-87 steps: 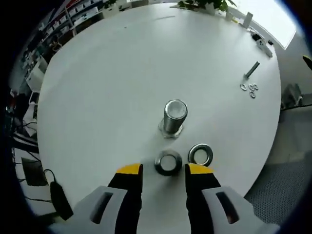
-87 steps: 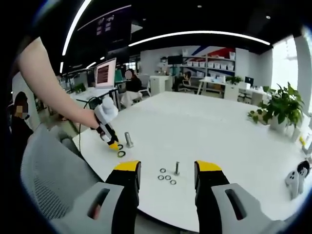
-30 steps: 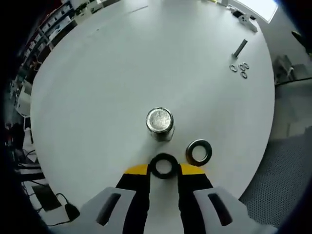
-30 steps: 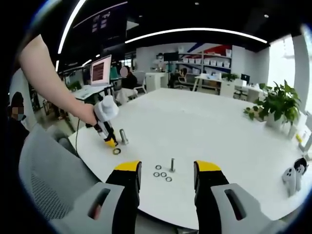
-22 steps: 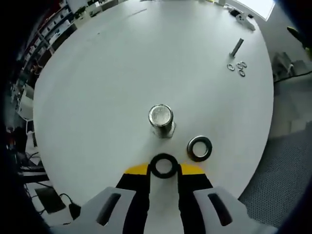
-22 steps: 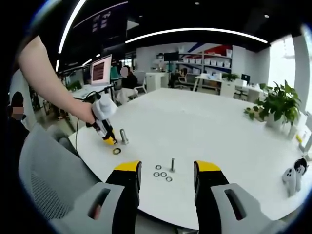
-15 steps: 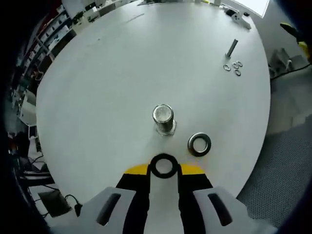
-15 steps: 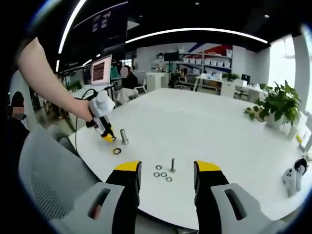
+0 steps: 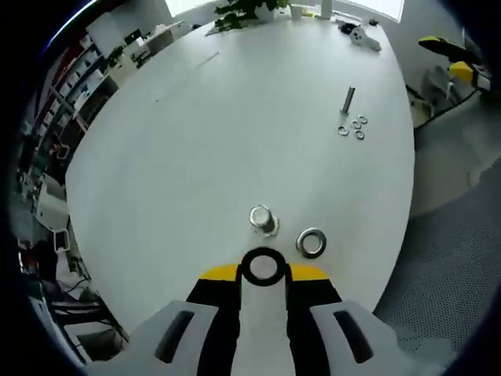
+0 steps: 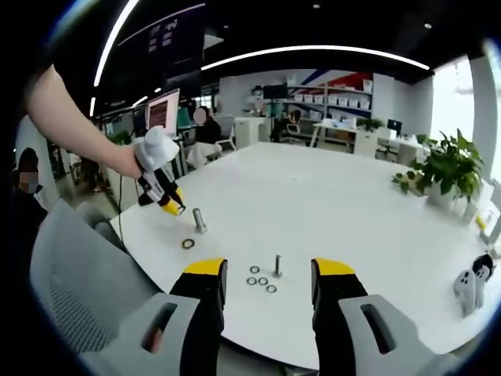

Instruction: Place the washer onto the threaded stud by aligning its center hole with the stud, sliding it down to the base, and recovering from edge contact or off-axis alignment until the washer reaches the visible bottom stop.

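Note:
In the left gripper view my left gripper [image 9: 263, 271] is shut on a dark washer [image 9: 262, 266], held high above the white table [image 9: 235, 125]. Below it stands the threaded stud [image 9: 263, 220], upright on its hex base, with a second washer [image 9: 311, 242] lying flat just to its right. The right gripper view has the left gripper [image 10: 172, 207] in a person's hand, above and left of the stud [image 10: 200, 220], with the loose washer [image 10: 188, 244] on the table nearer me. My right gripper [image 10: 268, 274] is open and holds nothing, off the table's near edge.
A small bolt [image 10: 277, 265] with three small washers [image 10: 261, 280] stands near the table's front edge; the same bolt [image 9: 347, 99] lies far right in the left gripper view. A potted plant [image 10: 450, 174] and a white controller [image 10: 470, 290] sit at the right. A grey chair [image 10: 70, 290] is at the left.
My left gripper closed on the washer and lifted it well above the table, so stud and loose washer look smaller. The right gripper has stayed still.

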